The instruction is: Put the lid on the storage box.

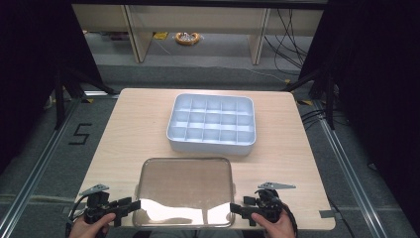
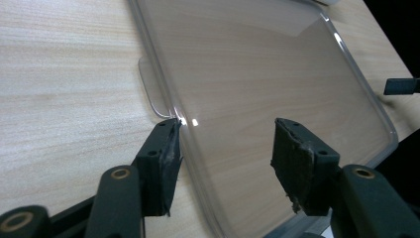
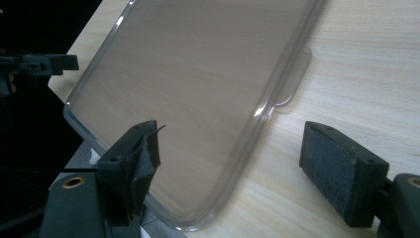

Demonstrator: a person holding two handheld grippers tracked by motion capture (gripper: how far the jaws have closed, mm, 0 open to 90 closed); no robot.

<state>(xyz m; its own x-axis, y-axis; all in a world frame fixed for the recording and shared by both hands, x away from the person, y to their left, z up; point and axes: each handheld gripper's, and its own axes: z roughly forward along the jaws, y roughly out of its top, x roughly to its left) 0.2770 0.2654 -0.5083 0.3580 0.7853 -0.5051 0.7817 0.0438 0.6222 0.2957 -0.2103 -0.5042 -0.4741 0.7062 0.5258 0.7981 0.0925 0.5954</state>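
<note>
Only readable mark afaict: a black "5" (image 1: pixel 79 134) on the grey floor (image 1: pixel 59 163), just off the table's (image 1: pixel 143 124) left edge, roughly level w/ its middle. Looks like black tape strips, blocky digit, a bit skewed from the camera angle.

Nothing else legible tbh. No label or brand readable on the white compartment box (image 1: pixel 212 144) near the far edge, none on the clear lid (image 1: pixel 185 171) at the near edge either. Gripper views are just wood grain and clear plastic, no print. Stuff on the floor way past the far edge is too small to read.
</note>
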